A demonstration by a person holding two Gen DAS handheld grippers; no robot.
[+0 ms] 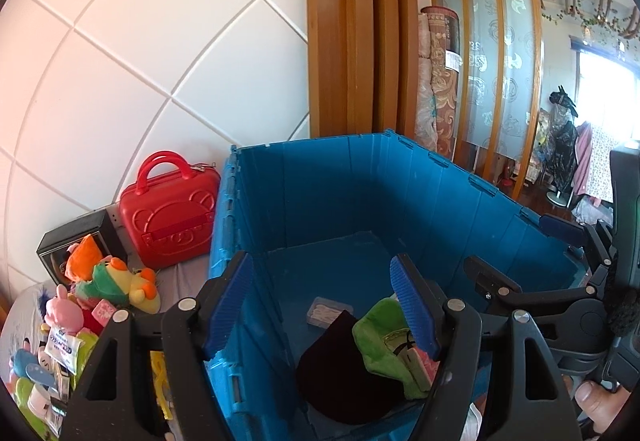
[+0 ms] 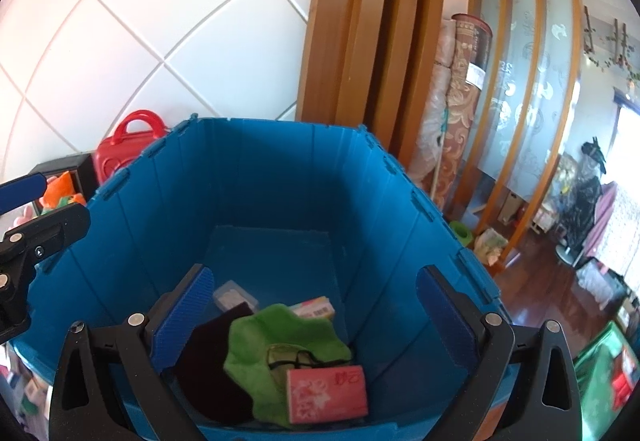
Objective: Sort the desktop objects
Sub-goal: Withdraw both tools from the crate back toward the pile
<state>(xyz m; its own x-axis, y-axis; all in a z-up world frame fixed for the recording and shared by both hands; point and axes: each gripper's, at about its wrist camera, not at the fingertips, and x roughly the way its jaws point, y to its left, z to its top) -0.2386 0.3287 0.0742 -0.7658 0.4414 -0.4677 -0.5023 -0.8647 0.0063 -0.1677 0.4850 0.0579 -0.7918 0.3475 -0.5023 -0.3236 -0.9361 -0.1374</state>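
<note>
Right now both of my grippers hang over the blue folding crate (image 2: 280, 201), each pointing down into it, and neither holds anything. My right gripper (image 2: 320, 317) has its jaws spread as wide as they go, with nothing between the pads; below them on the crate floor lie a pink packet (image 2: 328, 393), a green plush cloth (image 2: 276, 353), a dark maroon pouch (image 2: 216, 357), a small clear plastic case (image 2: 234, 295) and a second pink box (image 2: 314, 308) behind the cloth. My left gripper (image 1: 324, 305) is also released, its jaws well apart and empty, straddling the crate's near-left wall, so one pad sits outside the crate and the other over the pouch and the green cloth. I judge this to be the drop-off step just finished: things are in the crate and my fingers are free. What remains to sort lies on the desk beside the crate, in the left view: the heap of plush toys (image 1: 116, 281), packets and small bits, with a red bear-embossed case (image 1: 170, 213) and a black box (image 1: 76, 241) behind them. Next, I should lift clear of the crate wall, swing toward that heap, pick one separable item, and close on it without dragging its neighbours.
</note>
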